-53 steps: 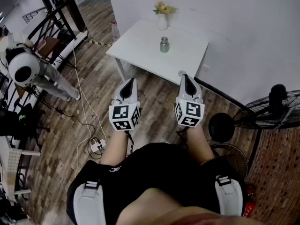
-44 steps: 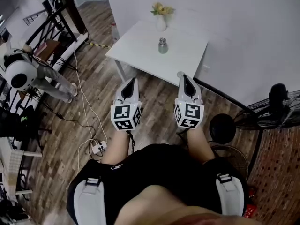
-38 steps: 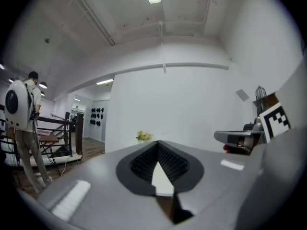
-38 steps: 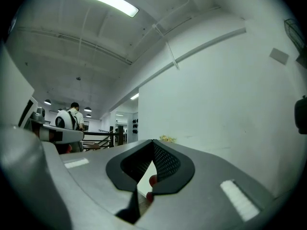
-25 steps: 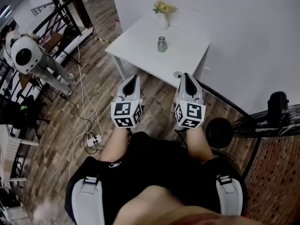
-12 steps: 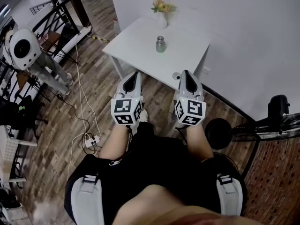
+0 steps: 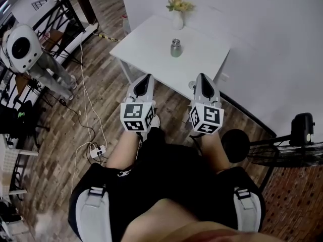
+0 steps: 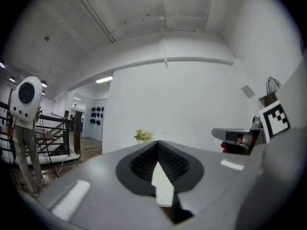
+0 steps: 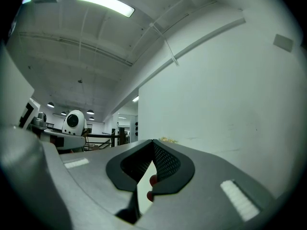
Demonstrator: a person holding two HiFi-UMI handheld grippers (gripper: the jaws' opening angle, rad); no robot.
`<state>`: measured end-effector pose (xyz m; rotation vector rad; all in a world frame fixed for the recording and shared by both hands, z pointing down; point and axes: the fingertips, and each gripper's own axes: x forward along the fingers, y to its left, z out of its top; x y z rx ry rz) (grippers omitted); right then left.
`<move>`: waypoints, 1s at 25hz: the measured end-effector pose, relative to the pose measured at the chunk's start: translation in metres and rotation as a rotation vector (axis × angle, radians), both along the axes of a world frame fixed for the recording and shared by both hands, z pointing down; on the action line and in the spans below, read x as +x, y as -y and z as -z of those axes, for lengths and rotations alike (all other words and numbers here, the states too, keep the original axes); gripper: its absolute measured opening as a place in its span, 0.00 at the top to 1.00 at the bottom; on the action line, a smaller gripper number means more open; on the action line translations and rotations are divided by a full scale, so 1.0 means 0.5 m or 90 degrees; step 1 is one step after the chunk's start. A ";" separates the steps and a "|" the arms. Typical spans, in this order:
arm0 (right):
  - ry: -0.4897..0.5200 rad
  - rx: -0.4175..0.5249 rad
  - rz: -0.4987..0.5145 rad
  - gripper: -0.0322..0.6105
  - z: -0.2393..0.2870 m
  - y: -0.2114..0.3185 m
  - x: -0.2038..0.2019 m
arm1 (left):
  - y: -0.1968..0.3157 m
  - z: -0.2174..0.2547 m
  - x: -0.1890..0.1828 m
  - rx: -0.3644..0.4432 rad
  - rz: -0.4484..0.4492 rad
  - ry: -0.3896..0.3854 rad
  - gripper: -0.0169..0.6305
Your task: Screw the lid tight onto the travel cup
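A small steel travel cup [image 7: 175,48] stands upright near the middle of the white table [image 7: 151,44]. A small round piece, perhaps the lid [image 7: 191,85], lies at the table's near edge, half hidden beside my right gripper. My left gripper [image 7: 146,77] and right gripper [image 7: 202,76] are held side by side, level, with their tips at the near edge and well short of the cup. Both are shut with nothing in them. In the left gripper view the jaws [image 8: 157,143] meet, and the same is true in the right gripper view [image 9: 152,142].
A white vase of yellow flowers [image 7: 177,14] stands at the table's far edge against the wall. A white round-headed robot [image 7: 22,44] and black railings are at the left. Cables and a power strip [image 7: 95,148] lie on the wood floor. A fan [image 7: 298,145] and a black stool [image 7: 236,139] are at the right.
The person has stepped toward the table, so both grippers have come forward to its near edge. Their jaws have stayed shut. The cup has not moved.
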<state>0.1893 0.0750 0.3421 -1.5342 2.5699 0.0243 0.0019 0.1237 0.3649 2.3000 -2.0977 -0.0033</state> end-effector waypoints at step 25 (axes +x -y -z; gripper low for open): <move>-0.021 -0.024 -0.118 0.95 0.027 0.474 -0.190 | 0.556 0.024 -0.178 -0.019 -0.153 0.004 0.89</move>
